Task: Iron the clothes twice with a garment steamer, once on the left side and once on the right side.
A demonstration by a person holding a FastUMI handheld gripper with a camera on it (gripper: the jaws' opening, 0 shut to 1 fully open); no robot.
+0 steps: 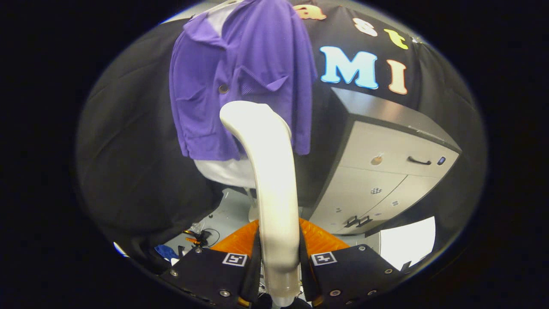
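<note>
Hand-held gripper (279, 257) clamping garment steamer (268, 171) before purple shirt (244, 73)

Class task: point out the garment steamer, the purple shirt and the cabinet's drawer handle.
garment steamer (274, 180): gripper view, middle of its pale handle, clamped between the tongs (279, 262).
purple shirt (257, 56): gripper view, chest panel above the steamer head.
drawer handle (419, 161): gripper view, dark bar on the cabinet's upper drawer.

Pale cabinet (386, 171) with dark handles against the booth's black cloth wall (128, 171)
</note>
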